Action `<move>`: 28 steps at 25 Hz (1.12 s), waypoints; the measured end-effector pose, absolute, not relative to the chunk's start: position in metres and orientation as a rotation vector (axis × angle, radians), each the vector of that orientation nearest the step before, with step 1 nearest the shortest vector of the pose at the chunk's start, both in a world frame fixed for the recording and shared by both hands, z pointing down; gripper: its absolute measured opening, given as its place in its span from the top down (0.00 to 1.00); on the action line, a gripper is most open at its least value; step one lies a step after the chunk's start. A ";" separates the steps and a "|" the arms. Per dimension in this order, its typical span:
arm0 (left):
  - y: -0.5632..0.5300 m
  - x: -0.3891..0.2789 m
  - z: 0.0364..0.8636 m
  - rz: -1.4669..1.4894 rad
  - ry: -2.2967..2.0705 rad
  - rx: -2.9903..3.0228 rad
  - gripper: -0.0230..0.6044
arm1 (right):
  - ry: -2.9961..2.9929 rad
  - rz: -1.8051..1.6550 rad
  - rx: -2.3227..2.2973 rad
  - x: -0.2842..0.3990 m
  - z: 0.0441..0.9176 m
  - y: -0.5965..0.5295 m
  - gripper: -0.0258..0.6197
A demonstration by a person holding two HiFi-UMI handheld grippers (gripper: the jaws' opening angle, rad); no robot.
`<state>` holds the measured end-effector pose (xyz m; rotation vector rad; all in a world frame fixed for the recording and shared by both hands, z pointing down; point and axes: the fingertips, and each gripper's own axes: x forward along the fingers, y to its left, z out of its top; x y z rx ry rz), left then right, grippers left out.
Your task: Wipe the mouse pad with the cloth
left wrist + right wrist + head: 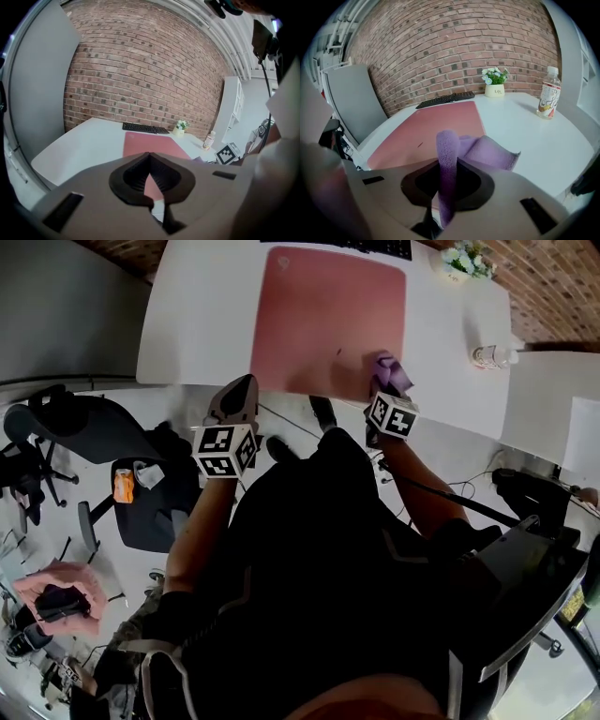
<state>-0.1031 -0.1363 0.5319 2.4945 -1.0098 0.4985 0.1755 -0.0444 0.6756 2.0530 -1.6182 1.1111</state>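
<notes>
A pink mouse pad (328, 315) lies on the white table (202, 315); it also shows in the left gripper view (150, 146) and the right gripper view (426, 131). My right gripper (382, 381) is over the pad's near right corner, shut on a purple cloth (394, 369). In the right gripper view the cloth (487, 152) rises as a folded strip between the jaws (447, 173) and drapes forward onto the pad's edge. My left gripper (239, 395) hovers at the table's near edge by the pad's near left corner, shut (150, 157) with nothing in it.
A black keyboard (445, 99) lies beyond the pad. A small flower pot (494, 84) and a plastic bottle (548, 98) stand to the right on the table. A small dark speck (419, 145) marks the pad. An office chair (94, 427) stands on the floor to the left.
</notes>
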 end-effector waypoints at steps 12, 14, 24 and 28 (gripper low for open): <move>-0.135 -0.113 0.525 0.433 -1.078 2.446 0.96 | -1.749 1.099 1.856 0.124 0.675 -0.077 0.87; -0.136 -0.119 0.524 0.434 -1.094 2.435 0.96 | -1.772 1.100 1.827 0.115 0.676 -0.085 0.87; -0.135 -0.141 0.519 0.411 -1.191 2.371 0.96 | -1.916 1.152 1.659 0.067 0.672 -0.118 0.87; -0.133 -0.145 0.520 0.409 -1.235 2.345 0.96 | -1.968 1.152 1.581 0.051 0.672 -0.129 0.87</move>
